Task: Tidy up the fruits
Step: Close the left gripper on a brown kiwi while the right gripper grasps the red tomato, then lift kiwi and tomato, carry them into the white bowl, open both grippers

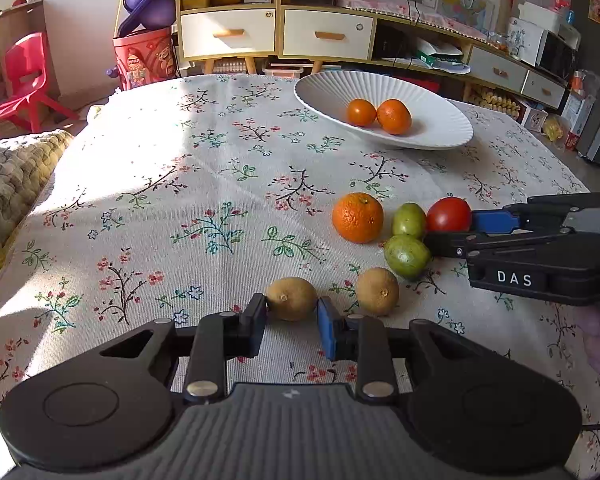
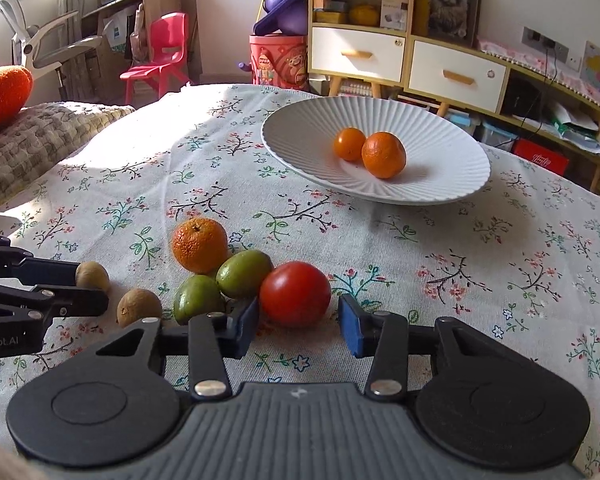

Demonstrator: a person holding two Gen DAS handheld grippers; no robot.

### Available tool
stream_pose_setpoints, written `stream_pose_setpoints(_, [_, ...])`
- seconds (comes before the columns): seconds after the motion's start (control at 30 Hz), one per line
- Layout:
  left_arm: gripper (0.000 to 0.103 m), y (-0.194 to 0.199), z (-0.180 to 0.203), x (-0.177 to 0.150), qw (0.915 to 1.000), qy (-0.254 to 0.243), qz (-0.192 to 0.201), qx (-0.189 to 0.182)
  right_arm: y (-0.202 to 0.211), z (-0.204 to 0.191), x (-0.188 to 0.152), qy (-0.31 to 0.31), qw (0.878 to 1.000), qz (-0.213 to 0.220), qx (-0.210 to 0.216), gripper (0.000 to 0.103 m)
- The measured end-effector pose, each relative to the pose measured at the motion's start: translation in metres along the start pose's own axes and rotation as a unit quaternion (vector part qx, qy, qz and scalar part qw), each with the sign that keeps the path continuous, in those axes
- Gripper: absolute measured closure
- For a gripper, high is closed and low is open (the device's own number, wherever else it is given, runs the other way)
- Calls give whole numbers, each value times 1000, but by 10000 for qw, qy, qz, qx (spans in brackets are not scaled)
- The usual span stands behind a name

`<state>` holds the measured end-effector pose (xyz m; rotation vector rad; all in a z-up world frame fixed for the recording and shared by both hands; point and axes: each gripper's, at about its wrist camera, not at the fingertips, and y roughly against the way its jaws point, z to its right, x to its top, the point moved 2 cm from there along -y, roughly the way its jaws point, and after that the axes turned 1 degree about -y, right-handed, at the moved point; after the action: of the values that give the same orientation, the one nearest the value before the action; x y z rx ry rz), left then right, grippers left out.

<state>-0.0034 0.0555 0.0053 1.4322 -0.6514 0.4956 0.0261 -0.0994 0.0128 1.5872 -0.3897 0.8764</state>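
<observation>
My left gripper (image 1: pixel 292 316) is shut on a brown fruit (image 1: pixel 292 298) that rests on the flowered cloth. A second brown fruit (image 1: pixel 377 291) lies just to its right. My right gripper (image 2: pixel 298 318) straddles a red tomato (image 2: pixel 295 294). Its left pad is at the tomato's skin and a sliver of cloth shows before the right pad. Two green fruits (image 2: pixel 244 274) (image 2: pixel 196 296) and an orange (image 2: pixel 199 245) lie left of the tomato. The white ribbed plate (image 2: pixel 452 176) farther back holds two oranges (image 2: pixel 384 155) (image 2: pixel 349 144).
A quilted cushion (image 1: pixel 12 176) borders the table on the left. Behind the table stand a yellow-and-white cabinet (image 1: pixel 276 32), a red bucket (image 1: pixel 144 58) and a red chair (image 1: pixel 24 80). Bare cloth spreads across the left half of the table.
</observation>
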Motion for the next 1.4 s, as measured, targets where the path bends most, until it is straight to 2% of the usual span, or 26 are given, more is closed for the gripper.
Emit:
stream_pose_setpoints(0.77, [92, -5, 1, 21, 9996, 139, 227, 63, 9, 13, 9, -78, 9999, 76, -14, 70])
stream_pose_setpoints(1.4, [92, -11, 25, 63, 9983, 132, 557, -81, 17, 36, 32, -336, 9987, 363, -91, 70])
